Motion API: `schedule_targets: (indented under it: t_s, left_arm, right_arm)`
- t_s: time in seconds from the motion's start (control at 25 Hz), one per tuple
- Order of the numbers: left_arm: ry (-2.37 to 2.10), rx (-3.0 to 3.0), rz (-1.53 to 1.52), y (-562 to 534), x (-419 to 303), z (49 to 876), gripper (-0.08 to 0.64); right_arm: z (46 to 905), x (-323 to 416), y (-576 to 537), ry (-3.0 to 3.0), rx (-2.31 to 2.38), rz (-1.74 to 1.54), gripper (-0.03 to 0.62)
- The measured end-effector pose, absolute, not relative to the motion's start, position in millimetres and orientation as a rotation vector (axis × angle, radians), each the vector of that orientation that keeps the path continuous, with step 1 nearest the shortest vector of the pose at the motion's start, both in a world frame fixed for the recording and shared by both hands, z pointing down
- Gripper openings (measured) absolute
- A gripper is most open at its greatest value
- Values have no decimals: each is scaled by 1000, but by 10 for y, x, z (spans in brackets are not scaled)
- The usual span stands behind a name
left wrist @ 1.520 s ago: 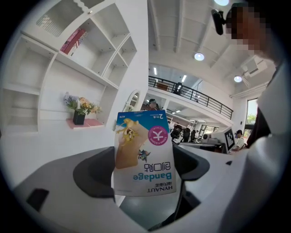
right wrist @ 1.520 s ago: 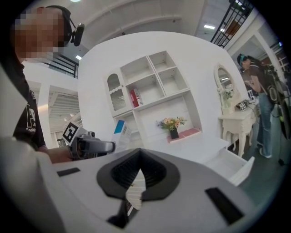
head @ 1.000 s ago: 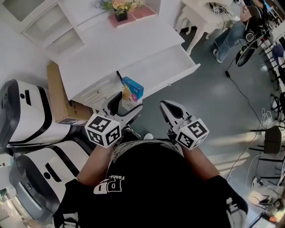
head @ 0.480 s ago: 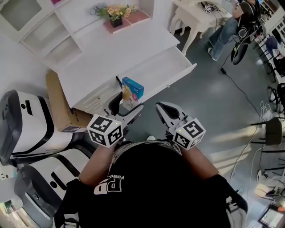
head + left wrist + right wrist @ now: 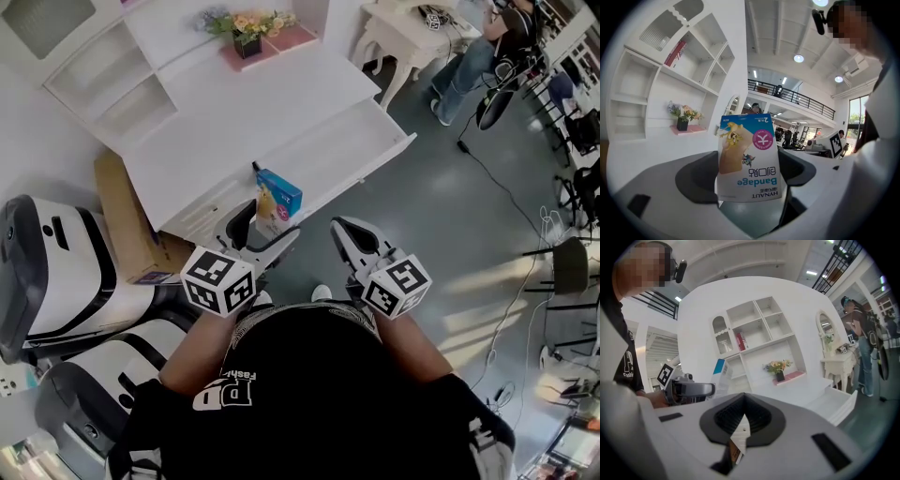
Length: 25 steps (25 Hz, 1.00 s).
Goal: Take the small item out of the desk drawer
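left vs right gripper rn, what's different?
Left gripper is shut on the bandage box; right gripper has its jaws together, with no box. In the head view, left gripper overlaps the front of the open drawer; right gripper is over floor. Both point toward the desk.

Open workshop hall, staged white desk [image 5: 253, 103], floor cables [image 5: 511, 202], mezzanine railing [image 5: 797, 96]

one bandage box [image 5: 278, 199], two grippers [image 5: 267, 225] [image 5: 340, 228], one drawer [image 5: 349, 148]

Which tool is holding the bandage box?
The left tool: its jaws grip the blue-and-white bandage box; the right tool pinches only a small white slip.
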<state>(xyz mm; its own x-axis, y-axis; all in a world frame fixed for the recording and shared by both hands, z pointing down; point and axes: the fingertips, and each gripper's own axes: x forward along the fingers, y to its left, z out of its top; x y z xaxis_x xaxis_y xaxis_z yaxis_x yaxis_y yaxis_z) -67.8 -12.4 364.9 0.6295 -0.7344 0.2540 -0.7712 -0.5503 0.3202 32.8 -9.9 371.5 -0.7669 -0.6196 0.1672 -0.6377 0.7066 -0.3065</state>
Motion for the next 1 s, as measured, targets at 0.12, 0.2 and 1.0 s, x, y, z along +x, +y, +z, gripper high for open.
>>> schedule_targets:
  t_s: [0.12, 0.2, 1.0]
  left_arm:
    - [-1181, 2454, 119, -83, -757, 3666, 408]
    - [-1174, 2452, 115, -55, -800, 3678, 408]
    - [-1159, 2454, 123, 37, -940, 3731, 408]
  right_arm:
    - [3708, 252, -56, -2842, 1059, 527, 8]
    - [3712, 207, -28, -2833, 1057, 519, 8]
    - [3804, 32, 128, -2810, 1057, 518, 7]
